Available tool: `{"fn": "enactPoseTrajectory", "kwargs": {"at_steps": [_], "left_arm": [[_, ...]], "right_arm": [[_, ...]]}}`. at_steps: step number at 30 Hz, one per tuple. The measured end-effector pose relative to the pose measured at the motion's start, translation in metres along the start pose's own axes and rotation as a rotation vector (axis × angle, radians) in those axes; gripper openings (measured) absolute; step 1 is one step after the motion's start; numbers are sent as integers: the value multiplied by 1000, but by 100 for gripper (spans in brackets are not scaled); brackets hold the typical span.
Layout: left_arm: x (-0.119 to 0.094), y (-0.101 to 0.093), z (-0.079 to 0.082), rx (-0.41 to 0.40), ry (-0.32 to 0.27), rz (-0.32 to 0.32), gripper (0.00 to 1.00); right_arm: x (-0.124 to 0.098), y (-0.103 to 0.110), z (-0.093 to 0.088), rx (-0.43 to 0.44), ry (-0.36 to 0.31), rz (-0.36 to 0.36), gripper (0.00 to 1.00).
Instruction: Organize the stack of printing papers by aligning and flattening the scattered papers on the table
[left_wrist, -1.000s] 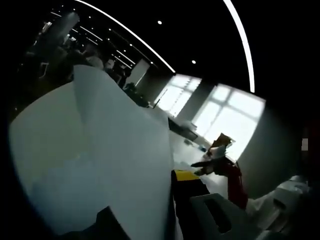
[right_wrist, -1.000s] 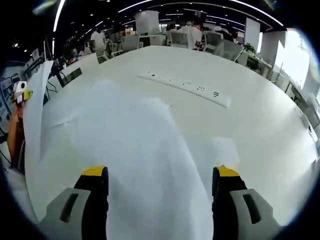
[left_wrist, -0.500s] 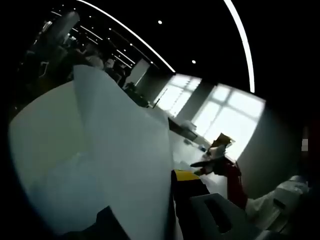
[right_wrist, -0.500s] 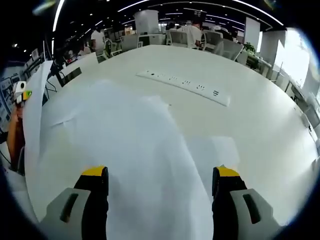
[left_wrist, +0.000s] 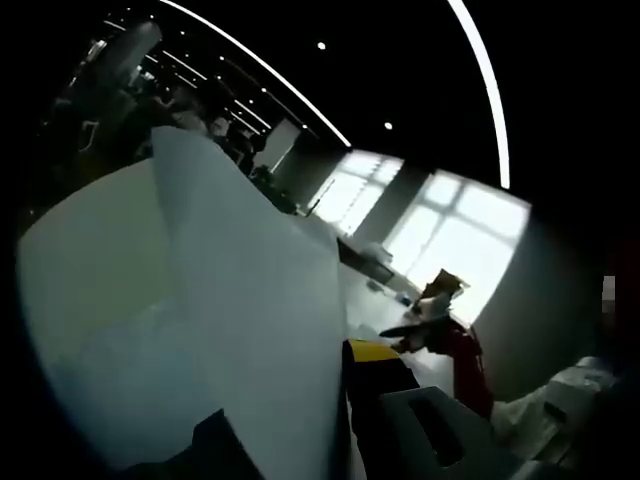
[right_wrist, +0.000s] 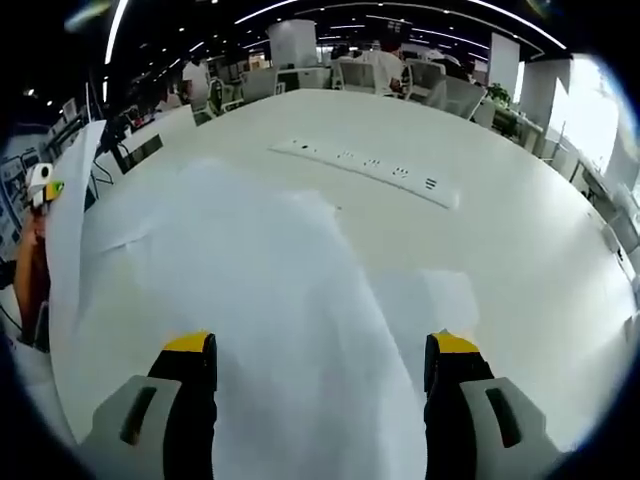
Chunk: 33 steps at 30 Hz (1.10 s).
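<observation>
Several white sheets of paper (right_wrist: 270, 290) lie loosely overlapped on the white table (right_wrist: 520, 250), some slightly raised. My right gripper (right_wrist: 322, 350) hovers just over them, open, its yellow-tipped jaws wide apart with paper below. My left gripper (left_wrist: 295, 390) is shut on a single sheet (left_wrist: 230, 300), lifted off the table and curling upward in the left gripper view. The same sheet (right_wrist: 68, 230) stands upright at the far left of the right gripper view, with the left gripper (right_wrist: 40, 183) at its top. The right gripper (left_wrist: 432, 303) appears small beyond a red sleeve (left_wrist: 468, 362).
A long socket strip (right_wrist: 365, 168) is set into the table beyond the papers. Chairs and seated people (right_wrist: 400, 72) line the far edge. Bare tabletop stretches to the right of the papers, up to the table's curved right edge.
</observation>
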<state>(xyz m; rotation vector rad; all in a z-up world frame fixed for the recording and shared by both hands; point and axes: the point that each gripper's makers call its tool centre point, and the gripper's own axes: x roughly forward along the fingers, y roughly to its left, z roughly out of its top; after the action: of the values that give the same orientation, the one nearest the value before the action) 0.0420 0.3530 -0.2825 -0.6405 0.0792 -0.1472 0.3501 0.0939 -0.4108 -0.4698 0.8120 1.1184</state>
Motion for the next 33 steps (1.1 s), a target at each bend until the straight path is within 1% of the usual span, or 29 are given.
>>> {"fn": "enactPoseTrajectory", "kwargs": {"at_steps": [2,6,11,17,22,23,24,25,27,29,33], "left_arm": [[4,0,-1,-4,-2,0,6],[10,0,-3,-10,-7,-1,6],[17,-1,-5,-19,-13,-3,6],[25,-3,-11,-19,7,8,6],[28,-3,-13,-30,12,4,6],[28,-2,-13,-41,-1,8,6],[29,-3,-11,-47,-26,6,6],[29,-4,-11,-67,-36,-1,6],[29,-3,-12,-89,-41,3,6],[27,-2,-12,-91,-55,17,6],[24,-2,-11,-81,-56,42,6]], "right_arm": [[-2,-4,-1,4,2,-12,81],[-3,-3,-3,18,-7,-5,80],[-5,-8,-6,29,-2,-13,80],[-7,-5,-5,24,-8,-17,80],[-8,-8,-7,28,-14,-21,80],[-9,-9,-7,29,-14,-22,80],[-10,-11,-8,31,-15,-24,80],[-11,-12,-8,34,-18,-25,80],[-12,-14,-9,39,-21,-29,80],[-12,-16,-10,46,-19,-33,80],[-13,-21,-11,52,-19,-46,81]]}}
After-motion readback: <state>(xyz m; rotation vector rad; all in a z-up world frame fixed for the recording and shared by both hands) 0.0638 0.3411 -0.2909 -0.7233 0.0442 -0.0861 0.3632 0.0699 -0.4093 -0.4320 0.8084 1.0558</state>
